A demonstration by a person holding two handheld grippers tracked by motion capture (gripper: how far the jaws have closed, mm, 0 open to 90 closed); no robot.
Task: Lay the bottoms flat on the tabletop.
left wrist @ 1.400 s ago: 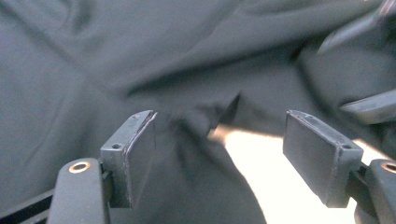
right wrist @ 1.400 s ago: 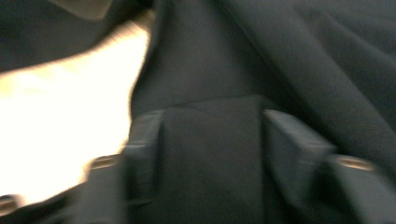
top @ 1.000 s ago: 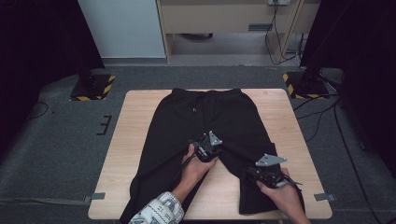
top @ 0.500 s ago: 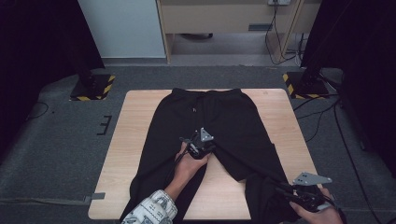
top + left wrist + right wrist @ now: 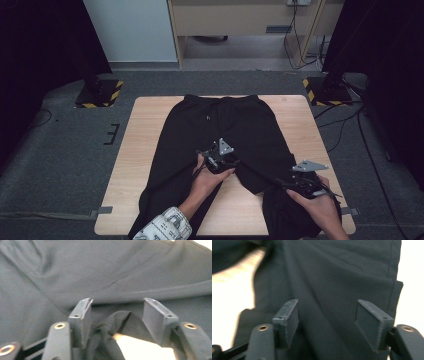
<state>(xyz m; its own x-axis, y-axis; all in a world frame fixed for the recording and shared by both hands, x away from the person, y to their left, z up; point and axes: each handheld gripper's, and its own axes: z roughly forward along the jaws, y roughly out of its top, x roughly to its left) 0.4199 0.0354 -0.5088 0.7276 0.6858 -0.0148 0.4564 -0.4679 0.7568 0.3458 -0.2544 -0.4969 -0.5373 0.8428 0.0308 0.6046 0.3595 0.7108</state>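
From the high view I see black trousers [image 5: 225, 135] spread on the table [image 5: 140, 150]; my right gripper [image 5: 305, 181] has moved from the near edge back over the right leg. In the left gripper view, the left gripper [image 5: 117, 312] has just been opening around a loose crotch fold. In the right gripper view, the jaws have likewise been opening and stand wide over cloth, unpinched.

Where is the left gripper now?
In the high view the left gripper is mid-table at the crotch of the black trousers, left of the right gripper.
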